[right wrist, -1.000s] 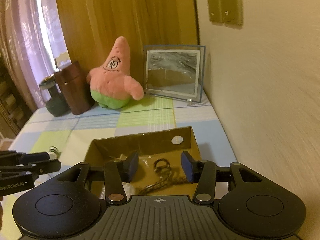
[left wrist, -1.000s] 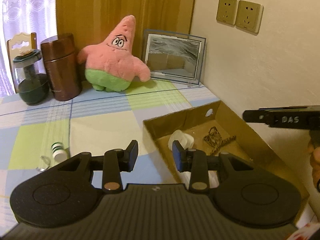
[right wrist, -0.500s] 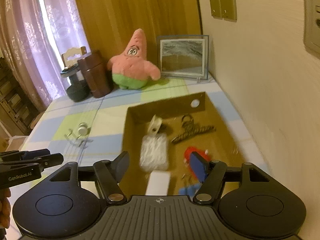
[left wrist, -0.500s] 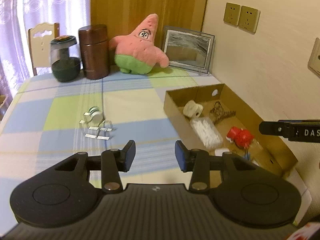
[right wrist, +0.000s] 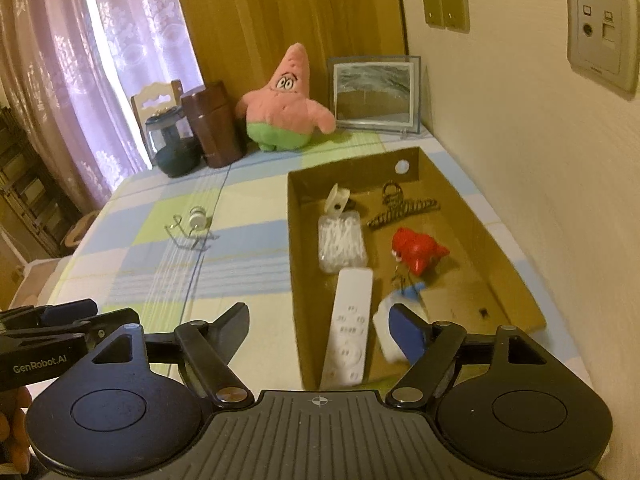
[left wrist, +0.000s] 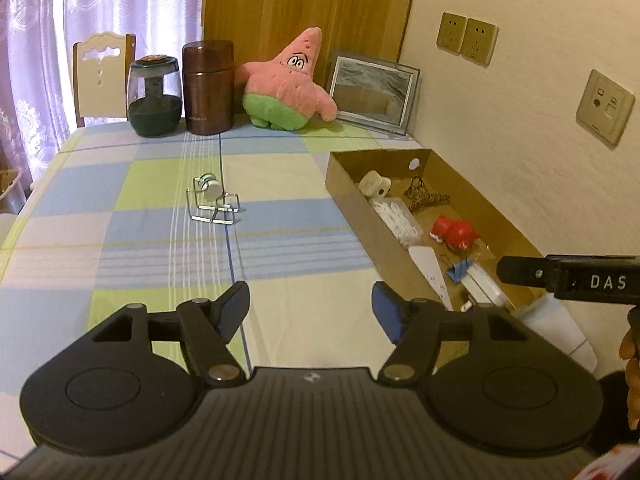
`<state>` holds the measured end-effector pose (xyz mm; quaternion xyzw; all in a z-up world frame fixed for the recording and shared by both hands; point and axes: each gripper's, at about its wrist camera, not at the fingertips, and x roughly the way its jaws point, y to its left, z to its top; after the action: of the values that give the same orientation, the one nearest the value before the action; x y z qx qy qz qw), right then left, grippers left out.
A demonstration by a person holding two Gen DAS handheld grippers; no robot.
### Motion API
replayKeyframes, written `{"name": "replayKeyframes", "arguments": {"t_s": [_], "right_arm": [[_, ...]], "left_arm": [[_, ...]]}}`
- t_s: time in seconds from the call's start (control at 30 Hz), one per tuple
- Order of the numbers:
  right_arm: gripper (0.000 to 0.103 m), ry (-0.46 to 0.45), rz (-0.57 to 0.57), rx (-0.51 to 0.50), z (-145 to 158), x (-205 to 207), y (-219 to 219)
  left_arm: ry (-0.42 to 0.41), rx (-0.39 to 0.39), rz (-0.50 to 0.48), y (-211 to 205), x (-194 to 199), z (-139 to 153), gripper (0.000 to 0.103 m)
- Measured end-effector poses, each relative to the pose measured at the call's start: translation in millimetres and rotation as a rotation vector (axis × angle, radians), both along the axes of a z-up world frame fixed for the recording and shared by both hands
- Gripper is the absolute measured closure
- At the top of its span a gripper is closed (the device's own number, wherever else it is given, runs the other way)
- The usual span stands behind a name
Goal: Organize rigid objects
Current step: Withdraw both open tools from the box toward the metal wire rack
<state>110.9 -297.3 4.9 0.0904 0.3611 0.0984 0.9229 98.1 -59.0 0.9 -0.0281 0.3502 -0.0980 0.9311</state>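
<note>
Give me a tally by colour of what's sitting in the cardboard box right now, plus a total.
In the cardboard box:
White: 4 (remote control, bag of cotton swabs, small roll, flat pack under the right gripper's finger)
Red: 1 (toy)
Brown: 1 (hair claw clip)
Blue: 1 (binder clip)
Total: 7

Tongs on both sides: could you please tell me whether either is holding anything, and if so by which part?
Nothing is held. The left tongs and the right tongs both stand open with empty gaps, above the table.

Home: plush toy point(left wrist: 286, 80), curtains point(left wrist: 132, 0).
</note>
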Motion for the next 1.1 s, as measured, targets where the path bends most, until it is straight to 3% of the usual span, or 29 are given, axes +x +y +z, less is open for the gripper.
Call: {"name": "replayKeyframes", "arguments": {"t_s": [0.27,0.43,0.77,1.1], "right_arm": [[0.020,0.023,0.047,0.016,-7.2,-19.7,20.2],[0.017,0.032,0.095,0.023,-10.8,-25.0,36.8],[0.017,0.035,0.159,0.015,-19.2,-13.3,74.8],[0.017,0.007,0.218,0.019,-30.8,23.4,110.7]], "left_arm": [[0.012,0.010,0.030,17.0,-24.1,-6.4,0.024],[0.019,0.027,0.062,34.9,-30.3,-8.7,0.020],[0.021,0.047,0.106,70.2,-21.0,-9.6,0.020],[0.009,0.078,0.127,105.0,16.8,-16.3,0.020]]}}
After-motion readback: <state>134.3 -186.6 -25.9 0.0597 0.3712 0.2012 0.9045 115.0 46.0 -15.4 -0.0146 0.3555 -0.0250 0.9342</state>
